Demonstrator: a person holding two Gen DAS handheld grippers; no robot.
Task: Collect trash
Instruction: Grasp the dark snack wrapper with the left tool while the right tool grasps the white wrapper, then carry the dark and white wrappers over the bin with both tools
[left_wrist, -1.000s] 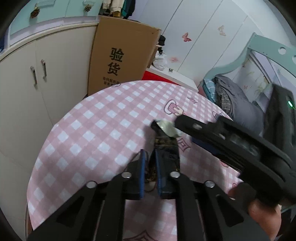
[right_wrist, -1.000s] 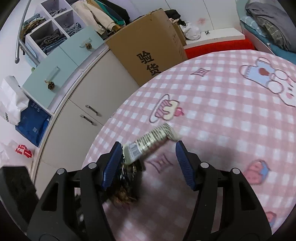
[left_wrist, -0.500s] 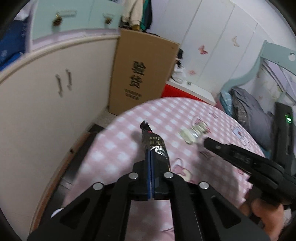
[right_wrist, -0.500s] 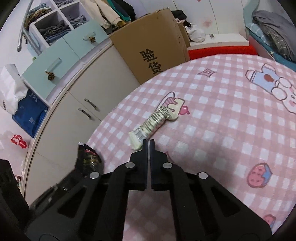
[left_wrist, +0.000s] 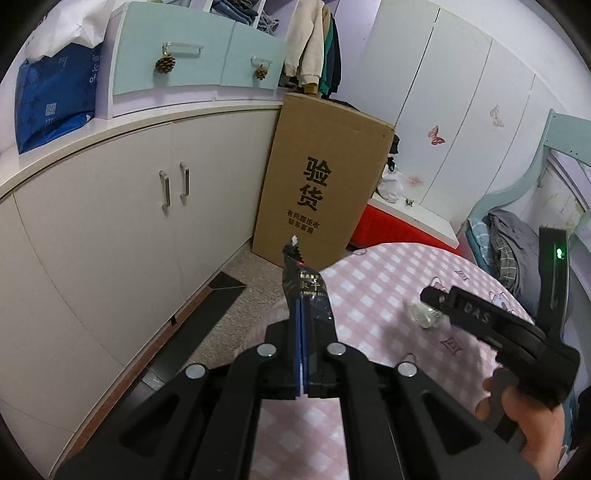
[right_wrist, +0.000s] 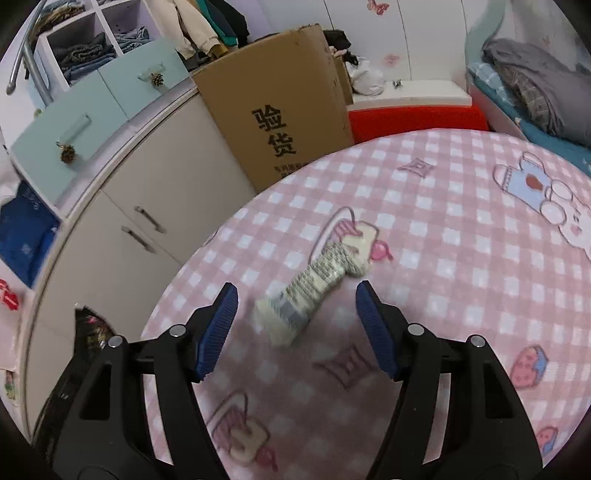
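While the pink checked table (right_wrist: 461, 229) fills the near and right part of both views, the cupboards and the tall cardboard box (left_wrist: 321, 184) now take up far more of the left wrist view than half a second ago: that camera has swung off the table edge toward the floor on the left.

Left gripper (left_wrist: 302, 325): jaws pressed together, pinching the dark snack wrapper (left_wrist: 304, 288). Wrapper stands upright out of the jaws, clear of the table, its torn tip against the box. One second ago it still lay on the cloth; it is now lifted and carried leftward. First piece counts as collected, pending drop-off. No bin visible in either view, so destination cannot be told.

Right gripper (right_wrist: 295, 325): jaws spread wide. Half a second ago they were pressed together just short of the second item; they have reopened and moved forward, so the pale crumpled wrapper (right_wrist: 317, 288) with printed text now sits between the pads, near end roughly level with them. It lies flat on the table, slanting from near left to far right. No contact seen yet.

Judgement: right side is set up for a close on the pale wrapper; a little lower and it should pinch cleanly.
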